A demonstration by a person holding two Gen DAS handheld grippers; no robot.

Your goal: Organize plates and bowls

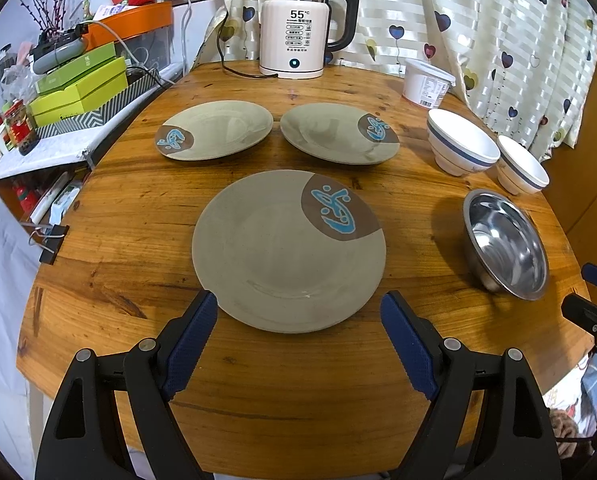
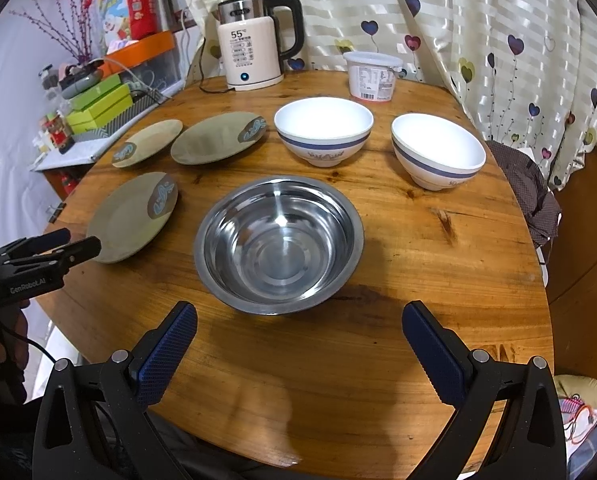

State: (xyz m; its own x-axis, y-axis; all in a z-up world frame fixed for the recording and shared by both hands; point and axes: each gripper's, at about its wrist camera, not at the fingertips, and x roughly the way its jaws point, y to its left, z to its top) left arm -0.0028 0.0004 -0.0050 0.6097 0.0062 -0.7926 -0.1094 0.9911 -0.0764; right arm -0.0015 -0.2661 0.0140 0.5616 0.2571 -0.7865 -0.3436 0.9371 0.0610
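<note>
Left gripper [image 1: 298, 304]: jaws standing wide apart, holding nothing; blue pads hovering over the near edge of the table [image 1: 110, 240], straddling the near rim of the nearest plate without touching it. Fingers pointing toward the far edge where the kettle is sitting.

Right gripper [image 2: 300, 316]: jaws also spread wide, gripping nothing; hanging over the near edge, aimed at the steel bowl, not touching it.

Nearest plate [image 1: 288, 252]: lying flat, face up, just in from the near edge; brown patch with blue motif pointing to the far right.

Far-left plate [image 1: 214, 130]: lying flat toward the left edge; motif patch pointing near-left.

Far-right plate [image 1: 338, 134]: lying flat beside the far-left plate, rims close but apart; motif patch pointing far-right.

Steel bowl [image 2: 278, 244]: sitting upright, mouth up, right of the nearest plate, close to it.

White bowl, left [image 2: 323, 131]: standing upright beyond the steel bowl, blue band around the rim.

White bowl, right [image 2: 438, 151]: standing upright near the right edge, apart from its twin.

Count: three plates, two white bowls, one steel bowl.

Kettle [image 1: 298, 24]: standing at the far edge, display reading 55, handle facing right.

White tub [image 2: 372, 76]: lidded, standing at the far edge, right of the kettle.
</note>
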